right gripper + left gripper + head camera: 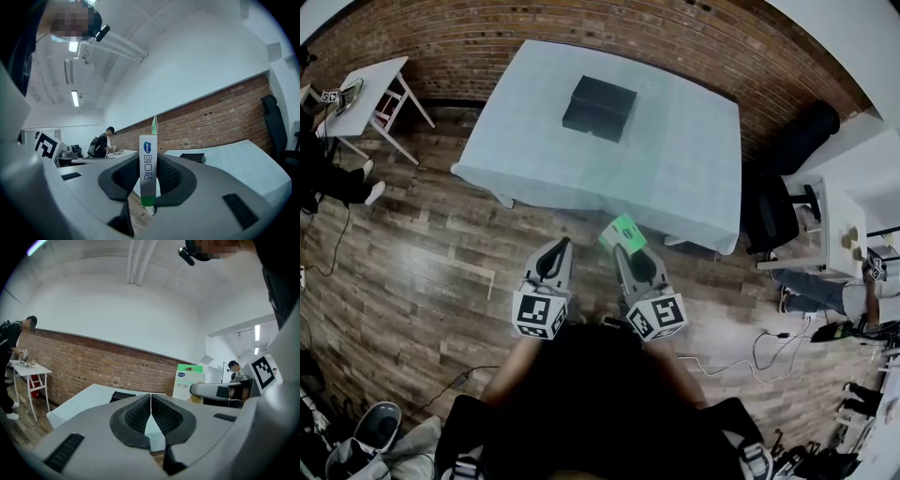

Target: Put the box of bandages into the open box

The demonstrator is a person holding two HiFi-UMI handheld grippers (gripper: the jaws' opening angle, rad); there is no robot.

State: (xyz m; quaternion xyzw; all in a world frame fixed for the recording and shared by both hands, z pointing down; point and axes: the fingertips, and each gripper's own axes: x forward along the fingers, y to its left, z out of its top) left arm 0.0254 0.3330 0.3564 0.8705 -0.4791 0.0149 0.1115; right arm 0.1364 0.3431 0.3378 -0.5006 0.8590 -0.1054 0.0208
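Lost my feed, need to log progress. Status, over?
Left gripper shut, empty. Right gripper shut on box of bandages, short of the table. Open box on table ahead, nothing seen blocking.

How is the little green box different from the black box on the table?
The box of bandages is green and white; the black box is all dark. The box of bandages is held in the air, short of the table, pinched by the right gripper, while the black box rests on the table. The box of bandages looks smaller and thinner than the black box. Both are boxes with straight edges and corners.
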